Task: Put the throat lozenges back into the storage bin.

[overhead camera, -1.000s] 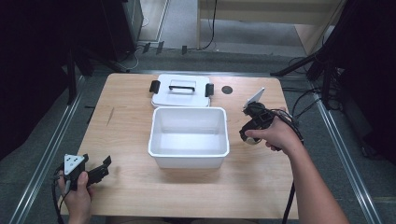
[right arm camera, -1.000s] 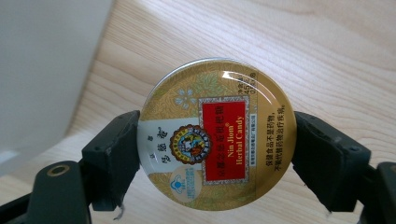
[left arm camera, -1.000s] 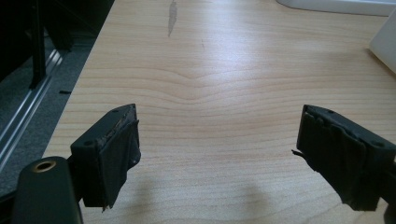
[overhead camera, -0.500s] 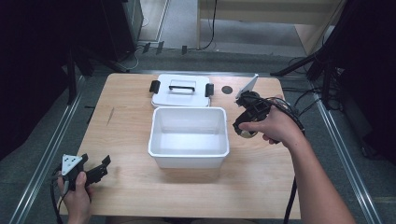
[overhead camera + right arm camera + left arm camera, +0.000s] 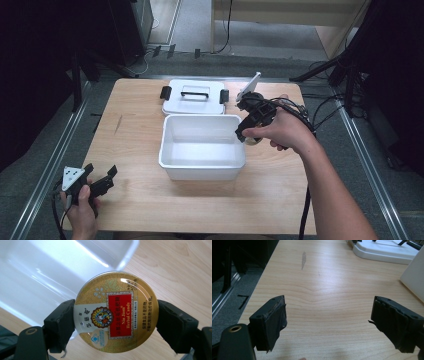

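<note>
High view, table: light wooden table (image 5: 150, 130) with grey floor around it and dark equipment beyond.
Bin: open white rectangular plastic bin (image 5: 202, 170) near the middle of the table, nothing visible inside it.
Lid: white rectangular plastic lid (image 5: 192, 102) with a black handle and black side clips, lying flat just behind the bin, touching or almost touching its far wall.
Right gripper: black two-jaw gripper (image 5: 248, 131) held in the person's right hand (image 5: 282, 132), at the bin's right rim near the far right corner; its grey three-cornered plate sticks up toward the lid, and cables trail over the wrist.
Right gripper view, tin: round gold metal candy tin (image 5: 116, 312) with a red label reading "Nin Jiom Herbal Candy", clamped by its edge between the two black jaws, one pad on each side.
Tin's place: held in the air, face toward the camera, over the bin's (image 5: 50, 272) right rim; bin interior lies behind its upper left part, bare wood behind its right.
Left gripper: black two-jaw gripper (image 5: 102, 180) in the left hand (image 5: 82, 212) at the near left corner of the table, well apart from the bin.
Left gripper view, jaws: spread wide, nothing between them, only bare wood (image 5: 324, 297) below; the lid's (image 5: 382, 251) edge and a bin wall show at the upper right.
</note>
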Demonstrator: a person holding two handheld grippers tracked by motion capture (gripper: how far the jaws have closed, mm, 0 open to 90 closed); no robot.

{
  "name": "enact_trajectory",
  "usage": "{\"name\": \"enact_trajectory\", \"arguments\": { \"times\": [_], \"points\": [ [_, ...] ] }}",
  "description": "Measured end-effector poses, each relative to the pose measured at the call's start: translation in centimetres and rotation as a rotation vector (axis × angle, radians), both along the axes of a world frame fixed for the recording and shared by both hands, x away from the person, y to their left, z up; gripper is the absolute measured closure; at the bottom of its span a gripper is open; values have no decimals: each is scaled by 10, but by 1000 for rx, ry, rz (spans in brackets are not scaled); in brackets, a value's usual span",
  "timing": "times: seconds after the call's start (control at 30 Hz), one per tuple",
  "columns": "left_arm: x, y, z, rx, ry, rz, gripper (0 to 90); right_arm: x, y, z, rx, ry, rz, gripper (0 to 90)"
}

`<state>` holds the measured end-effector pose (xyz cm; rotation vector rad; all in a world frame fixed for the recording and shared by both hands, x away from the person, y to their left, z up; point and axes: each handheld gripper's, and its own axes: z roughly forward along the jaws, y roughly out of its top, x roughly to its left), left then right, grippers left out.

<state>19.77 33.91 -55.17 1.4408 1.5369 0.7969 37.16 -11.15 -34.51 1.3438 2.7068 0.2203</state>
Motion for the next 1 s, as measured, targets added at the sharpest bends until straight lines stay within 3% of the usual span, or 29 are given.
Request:
{"name": "enact_trajectory", "arguments": {
  "times": [0.2,0.43,0.47,0.5,0.57,0.67,0.77,1.0],
  "points": [
    [0,1,0,-2,-1,2,136,-6,18,2,59,-44,134,203],
    [0,1,0,-4,-1,1,137,-7,28,-4,80,-85,286,203],
    [0,1,0,-4,-1,1,137,-7,28,-4,80,-85,286,203],
    [0,1,0,-4,-1,1,137,-8,30,-8,81,-95,366,203],
    [0,1,0,-6,0,1,137,-10,31,-10,82,-115,429,203],
    [0,1,0,-7,0,0,137,-13,33,-16,62,-149,545,203],
    [0,1,0,-7,0,0,138,-15,34,-23,16,-162,623,203],
    [1,1,0,-9,1,1,138,-16,36,-34,-22,-155,707,203]
  ]
}}
